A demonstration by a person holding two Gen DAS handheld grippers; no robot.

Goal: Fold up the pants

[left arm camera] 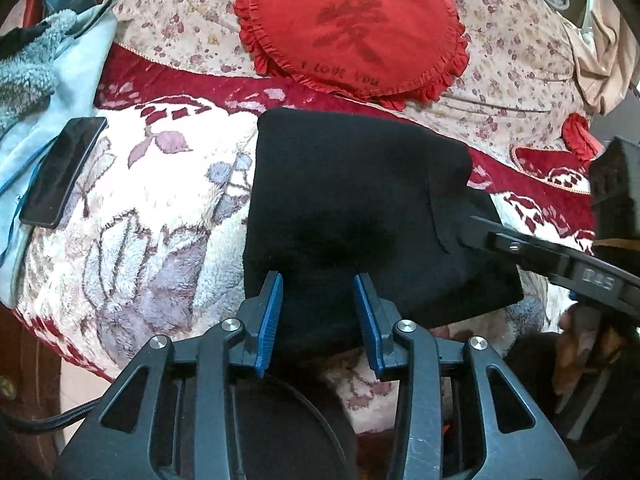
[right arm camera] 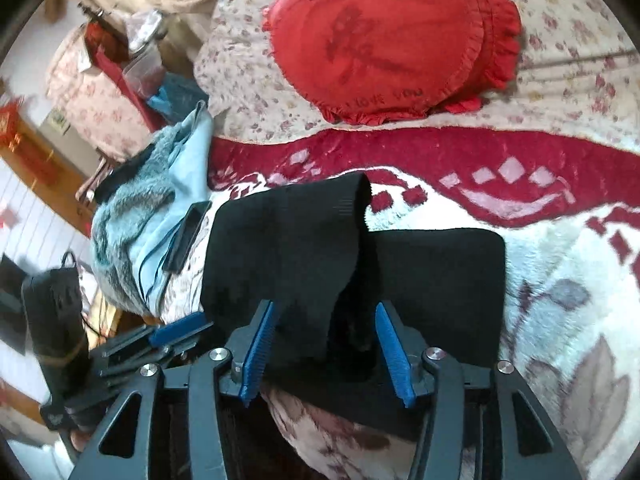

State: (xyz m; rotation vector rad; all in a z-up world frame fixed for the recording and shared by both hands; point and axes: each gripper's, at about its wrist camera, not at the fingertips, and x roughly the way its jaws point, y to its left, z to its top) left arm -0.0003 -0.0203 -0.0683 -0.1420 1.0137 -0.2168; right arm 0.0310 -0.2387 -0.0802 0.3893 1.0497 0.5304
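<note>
The black pants (left arm camera: 352, 208) lie folded into a compact block on the fluffy floral blanket (left arm camera: 160, 200). My left gripper (left arm camera: 318, 284) is open, its blue pads over the near edge of the pants. My right gripper (right arm camera: 326, 316) is open over the pants (right arm camera: 436, 280), where a folded layer with a ribbed hem (right arm camera: 320, 216) lies on top. The right gripper also shows in the left wrist view (left arm camera: 476, 232), its tip at the pants' right side. The left gripper shows in the right wrist view (right arm camera: 180, 330) at the pants' left edge.
A red heart cushion (left arm camera: 352, 28) lies on the flowered quilt behind the pants. A black phone (left arm camera: 62, 170) rests on a light blue fleece garment (left arm camera: 40, 80) at the left. The bed's front edge is close below the grippers.
</note>
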